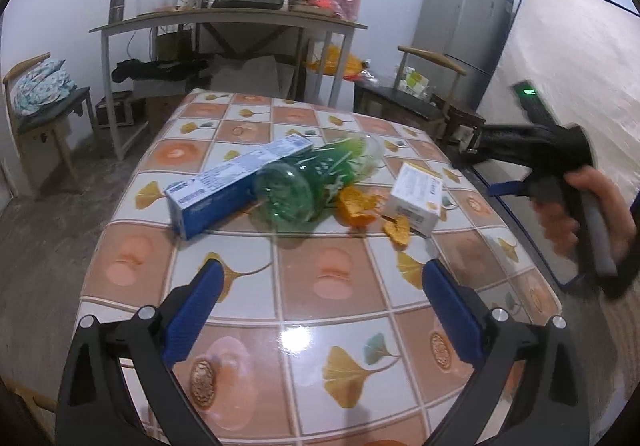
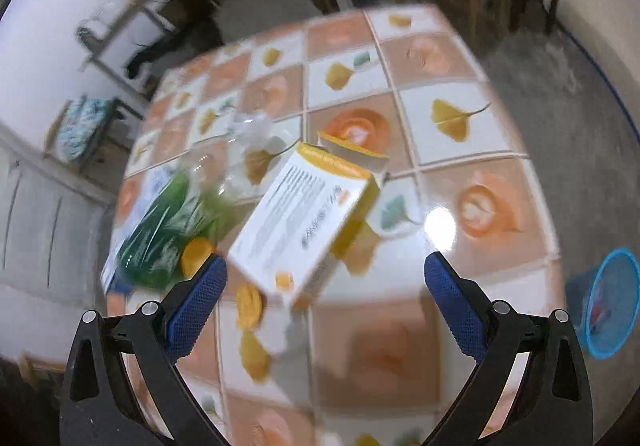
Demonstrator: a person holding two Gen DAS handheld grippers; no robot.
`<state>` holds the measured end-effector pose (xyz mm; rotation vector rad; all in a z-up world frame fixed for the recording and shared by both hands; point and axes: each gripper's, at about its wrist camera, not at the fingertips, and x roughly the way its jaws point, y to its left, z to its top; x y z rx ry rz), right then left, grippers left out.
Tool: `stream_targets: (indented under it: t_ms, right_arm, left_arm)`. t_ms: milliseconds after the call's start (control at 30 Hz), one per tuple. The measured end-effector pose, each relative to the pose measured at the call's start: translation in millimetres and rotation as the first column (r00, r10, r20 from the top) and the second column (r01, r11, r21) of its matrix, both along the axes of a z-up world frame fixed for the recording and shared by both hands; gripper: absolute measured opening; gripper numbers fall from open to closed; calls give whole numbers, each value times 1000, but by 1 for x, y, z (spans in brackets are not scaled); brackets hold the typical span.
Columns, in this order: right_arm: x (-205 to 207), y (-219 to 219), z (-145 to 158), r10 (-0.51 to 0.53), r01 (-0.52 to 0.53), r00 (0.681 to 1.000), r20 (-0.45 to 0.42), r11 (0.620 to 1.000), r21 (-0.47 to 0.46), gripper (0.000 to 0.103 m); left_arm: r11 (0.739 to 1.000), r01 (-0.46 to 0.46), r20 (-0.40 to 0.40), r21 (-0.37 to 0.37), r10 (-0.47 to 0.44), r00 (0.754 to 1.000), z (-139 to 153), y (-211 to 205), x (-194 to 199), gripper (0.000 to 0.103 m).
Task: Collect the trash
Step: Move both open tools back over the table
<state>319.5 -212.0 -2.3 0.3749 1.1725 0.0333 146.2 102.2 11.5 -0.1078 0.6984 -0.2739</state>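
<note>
Spread wide, empty: left hand-held gripper (image 1: 318, 286), blue-padded, over glossy tiled surface (image 1: 320, 326) with orange and ginkgo print. Ahead of it, clustered: long blue-and-white carton (image 1: 224, 185), crushed green clear plastic bottle (image 1: 312, 181) against it, orange peel pieces (image 1: 358, 207), small white-and-yellow box (image 1: 418, 197). Right hand-held gripper (image 2: 324, 282) likewise spread, white-and-yellow box (image 2: 308, 221) just ahead. Far right, on floor: blue mesh basket (image 2: 612, 302).

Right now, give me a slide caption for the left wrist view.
Open left tongs face a long blue carton, green plastic bottle, orange peels and white box.
</note>
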Motion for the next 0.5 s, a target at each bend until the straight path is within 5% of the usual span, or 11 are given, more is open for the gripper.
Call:
stream_targets:
  t_ms: [333, 500]
  right_arm:
    - [38, 20, -44, -195, 195, 968, -160, 981, -19, 95]
    - [41, 35, -49, -151, 143, 979, -138, 988, -64, 96]
  left_arm:
    - [1000, -12, -19, -28, 11, 1000, -3, 16, 12, 97]
    - [1000, -12, -13, -9, 12, 1000, -1, 16, 18, 97]
